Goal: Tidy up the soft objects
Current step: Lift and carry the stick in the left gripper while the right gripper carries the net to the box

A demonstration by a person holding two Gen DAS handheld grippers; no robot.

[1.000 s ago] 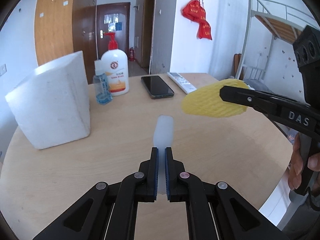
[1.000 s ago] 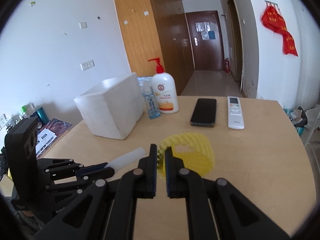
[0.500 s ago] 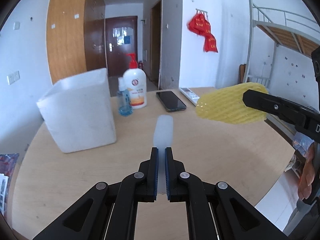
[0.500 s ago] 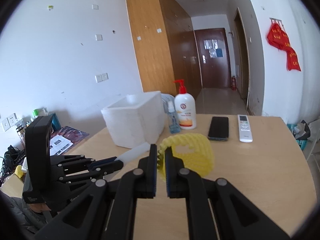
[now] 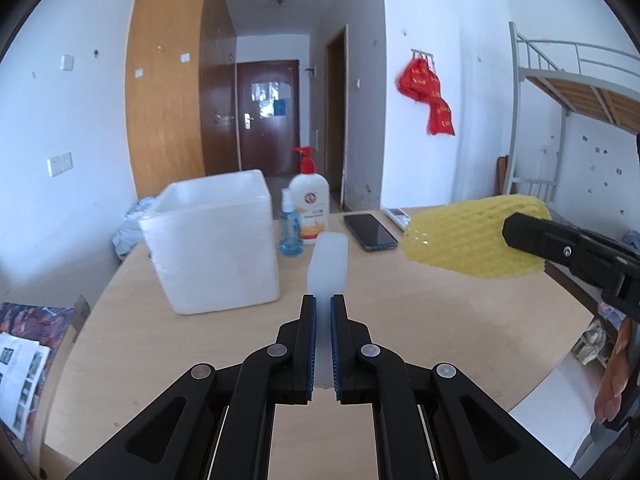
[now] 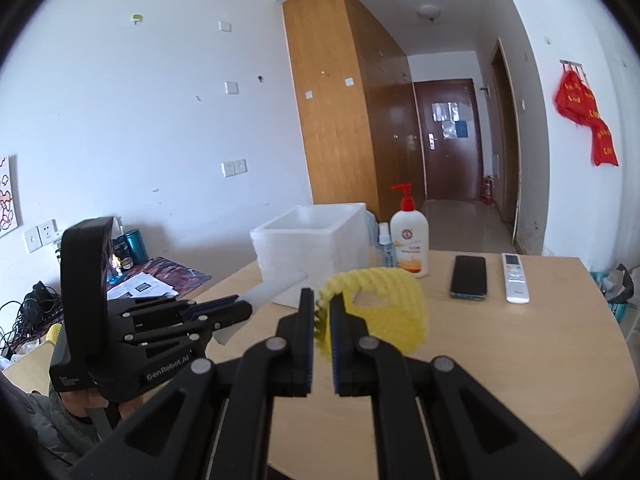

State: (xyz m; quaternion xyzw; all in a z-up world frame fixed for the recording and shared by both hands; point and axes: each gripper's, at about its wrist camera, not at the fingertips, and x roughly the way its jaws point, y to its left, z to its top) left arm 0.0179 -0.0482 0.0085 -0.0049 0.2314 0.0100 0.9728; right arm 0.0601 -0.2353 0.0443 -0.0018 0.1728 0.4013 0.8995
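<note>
Fingers (image 5: 308, 344) of the left gripper (image 5: 323, 312) nearly closed, pinching a white foam strip (image 5: 328, 262) in the air above the wooden table (image 5: 420, 320); right gripper (image 6: 321, 312) likewise clamped on a yellow foam net sleeve (image 6: 384, 308), also aloft. Strip's rear end hidden between the pads; sleeve's far end covered by the right gripper's finger in the left view; holder's hand cut off at the frame edge. Since a second ago: both items carried higher, and the white foam box (image 5: 216, 240) now shows its open top.
</note>
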